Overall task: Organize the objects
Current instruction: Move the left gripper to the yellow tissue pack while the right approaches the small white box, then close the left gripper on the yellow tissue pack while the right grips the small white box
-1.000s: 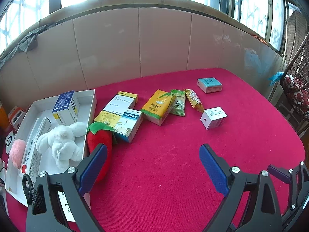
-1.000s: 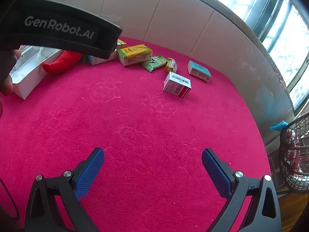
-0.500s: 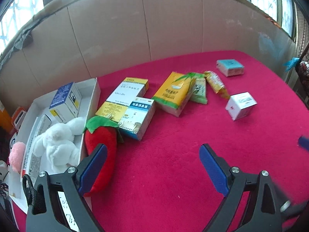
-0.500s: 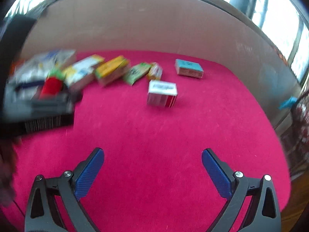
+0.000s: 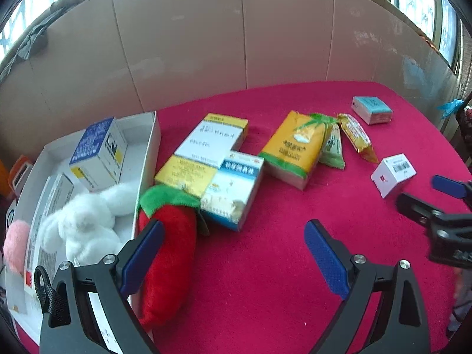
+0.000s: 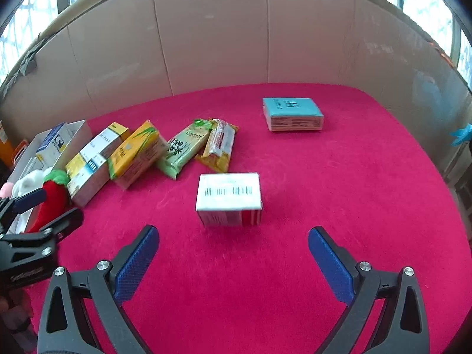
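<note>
You swung your right tool (image 6: 233, 262), jaws wide and empty, square onto the small white barcoded carton (image 6: 228, 197); left tool (image 5: 233, 261) neared the red plush strawberry (image 5: 168, 247), released too.

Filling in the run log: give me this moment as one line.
left gripper: open, empty, by red plush | right gripper: open, empty, facing white barcode box | white tray: partly filled
</note>
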A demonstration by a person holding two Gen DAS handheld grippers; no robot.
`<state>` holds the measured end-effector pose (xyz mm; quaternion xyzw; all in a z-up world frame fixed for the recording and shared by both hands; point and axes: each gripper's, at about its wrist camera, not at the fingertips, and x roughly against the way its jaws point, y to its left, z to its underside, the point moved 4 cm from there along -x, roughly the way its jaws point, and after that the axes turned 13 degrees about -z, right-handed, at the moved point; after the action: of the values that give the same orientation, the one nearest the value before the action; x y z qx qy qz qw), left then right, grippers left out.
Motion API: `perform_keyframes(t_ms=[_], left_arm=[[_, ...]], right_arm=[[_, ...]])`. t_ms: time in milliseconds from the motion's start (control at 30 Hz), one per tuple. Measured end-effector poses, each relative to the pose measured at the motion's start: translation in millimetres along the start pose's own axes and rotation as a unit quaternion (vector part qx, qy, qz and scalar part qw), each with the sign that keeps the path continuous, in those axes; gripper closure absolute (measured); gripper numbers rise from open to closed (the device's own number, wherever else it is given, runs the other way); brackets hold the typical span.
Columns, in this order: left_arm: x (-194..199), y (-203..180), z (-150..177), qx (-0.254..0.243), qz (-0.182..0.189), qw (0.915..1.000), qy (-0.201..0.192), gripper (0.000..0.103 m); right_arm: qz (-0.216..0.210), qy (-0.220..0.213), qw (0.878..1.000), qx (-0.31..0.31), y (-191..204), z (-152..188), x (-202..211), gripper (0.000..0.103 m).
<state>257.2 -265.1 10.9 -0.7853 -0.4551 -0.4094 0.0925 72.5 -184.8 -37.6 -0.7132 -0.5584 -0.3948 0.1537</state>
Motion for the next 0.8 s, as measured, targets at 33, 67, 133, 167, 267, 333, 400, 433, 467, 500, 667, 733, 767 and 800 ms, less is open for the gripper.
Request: perform_keyframes(t_ms=[33, 67, 133, 167, 267, 333, 400, 433, 467, 500, 667, 733, 767, 800], left_arm=[[-1, 1, -3, 0.000, 0.003, 1.0000, -0.002, 0.007], [-2, 1, -7, 0.000, 0.005, 1.0000, -0.003, 0.007], [-4, 1, -14, -0.002, 0.011, 0.9999, -0.008, 0.007], [-5, 0, -18, -0.004, 0.012, 0.9999, -0.010, 0.007], [-8, -7, -30, -0.014, 0.017, 0.9996, -0.017, 0.007], [-11, -16, -38, -0.023, 0.026, 0.9991, -0.024, 0.007], [-15, -30, -47, -0.043, 0.037, 0.9980, -0.030, 0.007], [-17, -36, -49, -0.052, 0.041, 0.9973, -0.032, 0.007], [-20, -43, -52, -0.064, 0.044, 0.9964, -0.036, 0.007], [-23, -50, -55, -0.078, 0.046, 0.9952, -0.037, 0.007], [-39, -71, -61, -0.106, 0.075, 0.9911, -0.030, 0.008], [-45, -72, -64, -0.108, 0.083, 0.9905, -0.023, 0.008], [-48, -73, -64, -0.111, 0.084, 0.9901, -0.021, 0.010], [-50, -74, -65, -0.115, 0.085, 0.9896, -0.019, 0.013]], right_arm=[[-0.003, -0.001, 1.000, -0.002, -1, -3, -6, 0.000], [-0.003, -0.001, 1.000, -0.002, -1, -5, -12, 0.000], [-0.007, -0.002, 1.000, 0.001, -2, -9, -22, 0.001], [-0.011, -0.004, 1.000, 0.002, -2, -11, -24, 0.001], [-0.020, -0.014, 1.000, 0.012, -1, -15, -31, 0.007], [-0.022, -0.013, 1.000, 0.011, -3, -15, -35, 0.020], [-0.032, -0.002, 0.999, 0.002, -6, -14, -40, 0.026], [-0.034, -0.005, 0.999, 0.001, -7, -15, -40, 0.026], [-0.040, -0.008, 0.999, 0.001, -6, -16, -38, 0.028], [-0.043, -0.011, 0.999, 0.004, -6, -16, -37, 0.031], [-0.040, -0.012, 0.999, -0.015, -15, -16, -37, 0.047], [-0.049, -0.016, 0.998, -0.020, -17, -16, -36, 0.047], [-0.050, -0.016, 0.998, -0.021, -17, -16, -36, 0.047], [-0.049, -0.015, 0.998, -0.020, -17, -16, -36, 0.047]])
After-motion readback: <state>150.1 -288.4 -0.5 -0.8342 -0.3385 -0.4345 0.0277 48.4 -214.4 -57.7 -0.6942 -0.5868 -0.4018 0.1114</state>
